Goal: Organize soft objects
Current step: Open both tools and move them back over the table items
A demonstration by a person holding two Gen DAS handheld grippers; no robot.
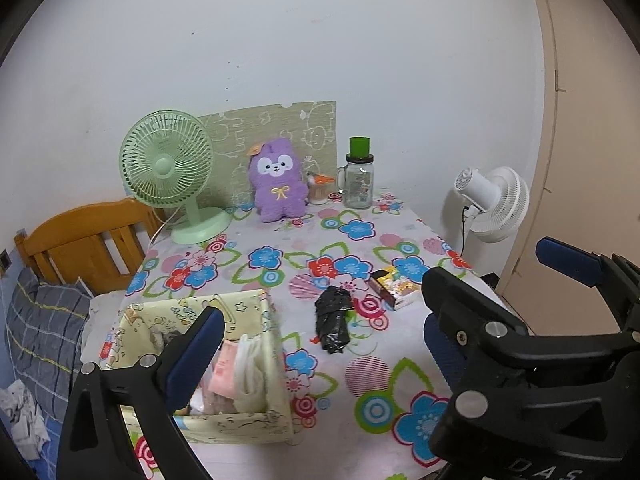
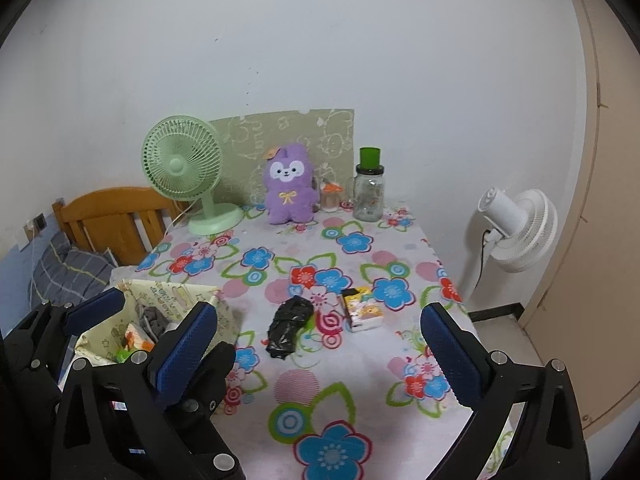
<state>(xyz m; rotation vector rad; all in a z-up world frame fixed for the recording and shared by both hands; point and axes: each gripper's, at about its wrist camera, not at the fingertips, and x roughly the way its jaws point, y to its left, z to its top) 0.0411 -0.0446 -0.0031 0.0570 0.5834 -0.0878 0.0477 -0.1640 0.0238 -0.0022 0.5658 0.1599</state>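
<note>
A black crumpled bag (image 1: 332, 319) lies mid-table, also in the right wrist view (image 2: 289, 325). A small yellow tissue pack (image 1: 394, 287) lies just right of it (image 2: 361, 306). A pale yellow fabric basket (image 1: 256, 308) at the front left holds soft items (image 2: 172, 292). A purple plush (image 1: 277, 179) sits at the back (image 2: 289, 184). My left gripper (image 1: 316, 344) is open and empty over the basket's right side. My right gripper (image 2: 320, 348) is open and empty, above the front of the table near the bag.
A green desk fan (image 1: 168, 168) stands back left; a glass jar with green lid (image 1: 359, 178) and a small cup (image 1: 318, 190) back right. A white floor fan (image 2: 516, 228) stands right of the table. A wooden bed headboard (image 1: 88, 236) is left.
</note>
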